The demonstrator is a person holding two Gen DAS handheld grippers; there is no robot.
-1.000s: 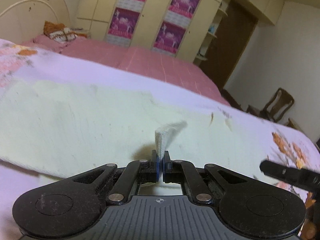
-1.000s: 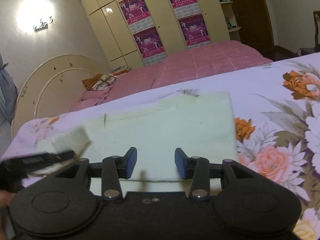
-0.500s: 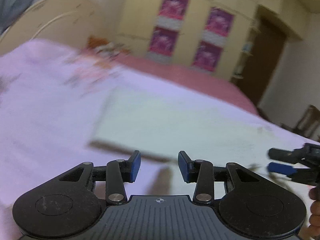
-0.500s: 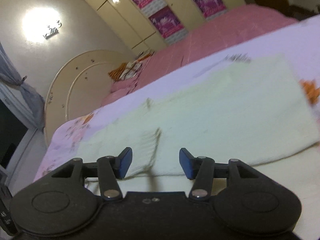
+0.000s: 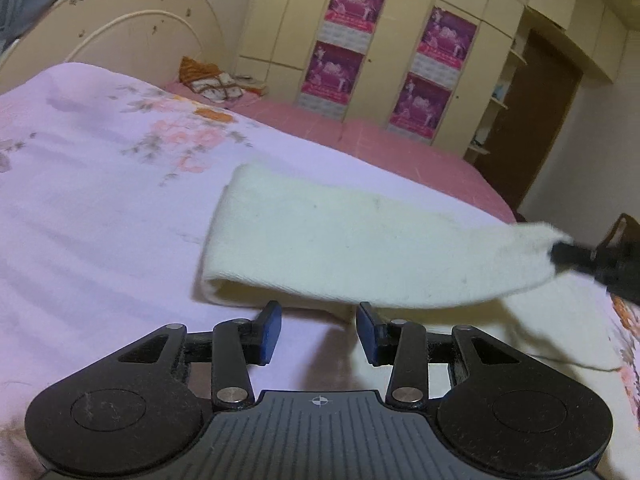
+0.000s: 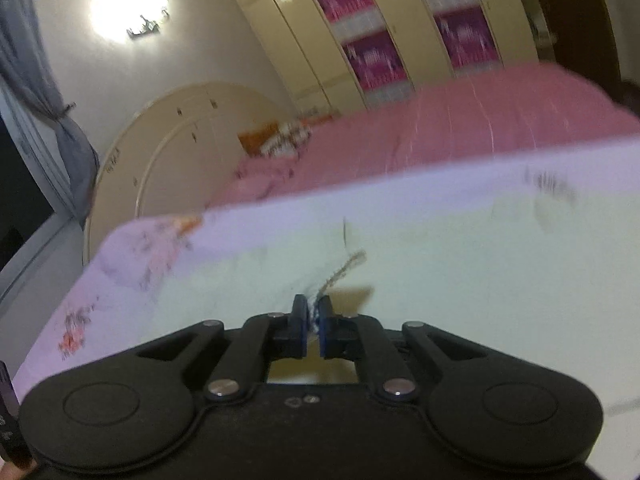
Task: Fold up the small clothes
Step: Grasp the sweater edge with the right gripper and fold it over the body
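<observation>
A cream-white cloth lies on the floral bedsheet, its near layer lifted and folded over toward the left. My left gripper is open and empty, just in front of the cloth's folded edge. My right gripper is shut on a corner of the cloth and holds it raised; it also shows at the right of the left wrist view, pinching that corner. The right wrist view is blurred.
The lilac floral bedsheet spreads to the left. A pink bed with a patterned pillow lies beyond, under a cream headboard. Wardrobes with posters and a dark door stand behind.
My left gripper let go of the cloth corner, opened and drew back to the left. My right gripper closed on a cloth corner and pulled it up and across, folding the cloth.
</observation>
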